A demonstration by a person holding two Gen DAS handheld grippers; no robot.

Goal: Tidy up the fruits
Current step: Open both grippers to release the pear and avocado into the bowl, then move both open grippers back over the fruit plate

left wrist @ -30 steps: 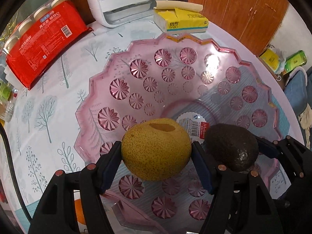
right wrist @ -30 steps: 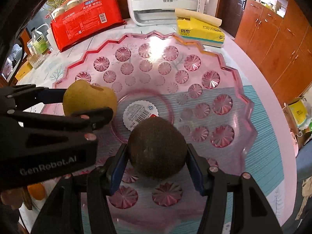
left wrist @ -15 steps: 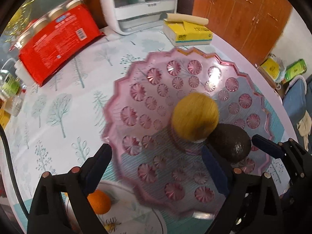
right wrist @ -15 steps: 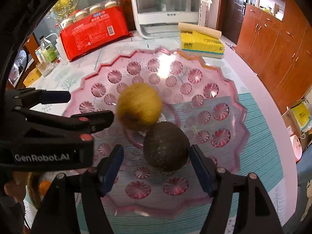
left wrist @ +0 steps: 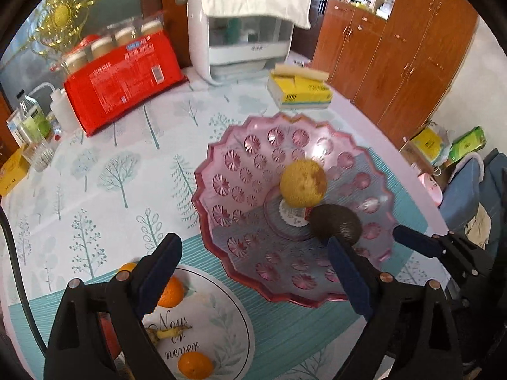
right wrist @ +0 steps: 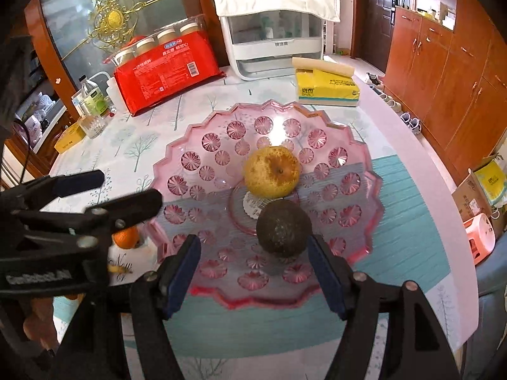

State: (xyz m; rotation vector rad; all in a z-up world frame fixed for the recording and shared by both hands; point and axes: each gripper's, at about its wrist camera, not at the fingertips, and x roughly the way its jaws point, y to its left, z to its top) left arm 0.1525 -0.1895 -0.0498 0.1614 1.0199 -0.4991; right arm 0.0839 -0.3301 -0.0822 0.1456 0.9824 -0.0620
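Note:
A yellow pear (left wrist: 303, 183) (right wrist: 272, 171) and a dark avocado (left wrist: 335, 222) (right wrist: 283, 228) lie side by side in the middle of the pink scalloped plastic dish (left wrist: 221, 209) (right wrist: 177, 171). My left gripper (left wrist: 253, 272) is open and empty, held above the dish's near left edge. My right gripper (right wrist: 255, 269) is open and empty, just behind the avocado. A white plate (left wrist: 228, 316) at the lower left holds two oranges (left wrist: 169, 291) and a banana stem. One orange (right wrist: 126, 237) shows in the right wrist view.
A red multipack of cups (left wrist: 123, 72), a white appliance (left wrist: 244, 31) and a yellow tissue pack (left wrist: 299, 91) stand at the back of the table. Bottles and a glass (left wrist: 35, 126) stand at the far left. The table edge curves along the right.
Both grippers opened and let go of the pear and the avocado, which now lie in the dish. Both grippers pulled back and up from the dish.

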